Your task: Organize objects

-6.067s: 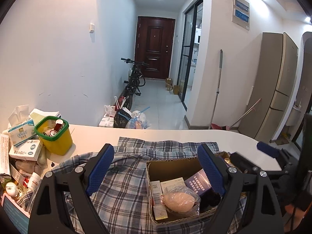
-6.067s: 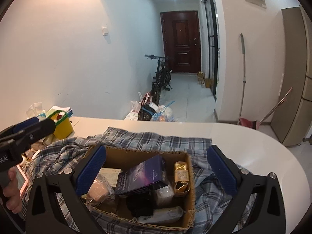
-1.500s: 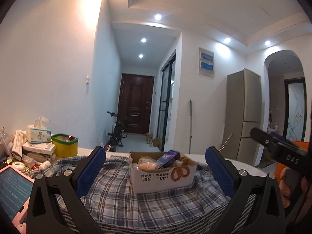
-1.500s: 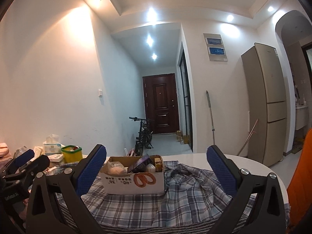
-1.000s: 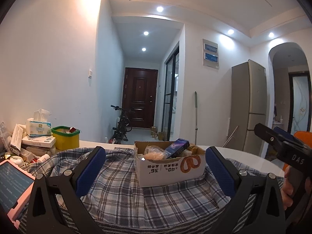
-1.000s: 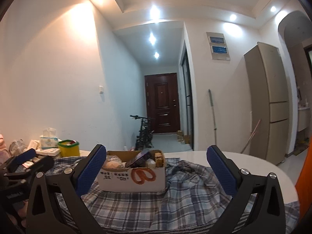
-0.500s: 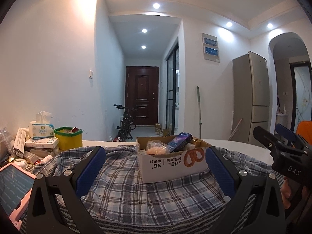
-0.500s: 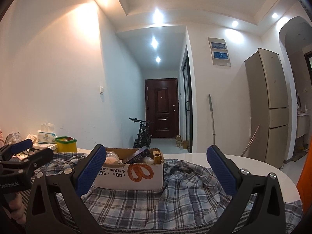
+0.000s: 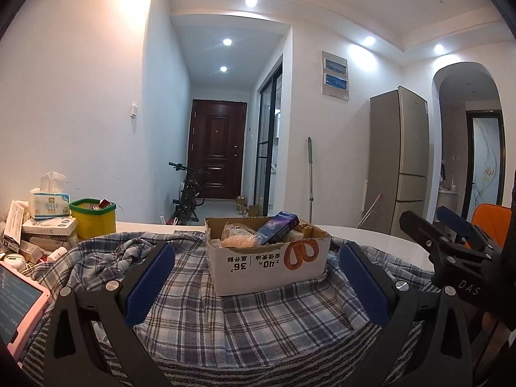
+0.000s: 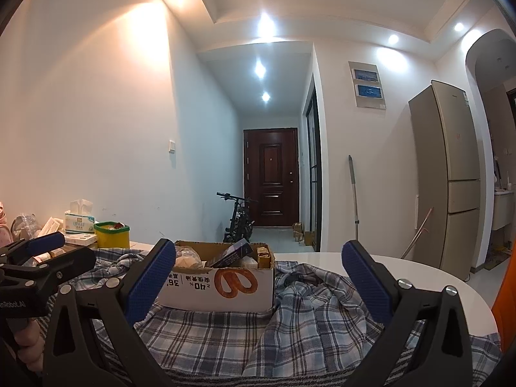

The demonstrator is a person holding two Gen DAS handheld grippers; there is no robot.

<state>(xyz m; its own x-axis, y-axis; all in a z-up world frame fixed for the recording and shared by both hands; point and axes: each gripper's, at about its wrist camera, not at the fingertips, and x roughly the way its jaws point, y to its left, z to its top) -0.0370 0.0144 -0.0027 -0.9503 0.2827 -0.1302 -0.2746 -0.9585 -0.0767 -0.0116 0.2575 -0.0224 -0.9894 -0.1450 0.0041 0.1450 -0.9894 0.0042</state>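
Far left on the desk (image 9: 371, 235), a yellow bin (image 9: 93, 217) and tissue boxes (image 9: 50, 204) crowd together. The left gripper (image 9: 254, 282) and right gripper (image 10: 258, 279) hover low, both spread wide and empty, facing the filled cardboard box (image 9: 267, 262) on the plaid cloth (image 9: 258, 319). Sorting could be starting or ending; I judge neither.

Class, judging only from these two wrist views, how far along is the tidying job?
Done: several items already sit in the cardboard box on the plaid cloth. In hand: nothing; the left gripper and right gripper are both open and empty. Left: loose packets, a tissue pack and a yellow bin still crowd the table's left end.
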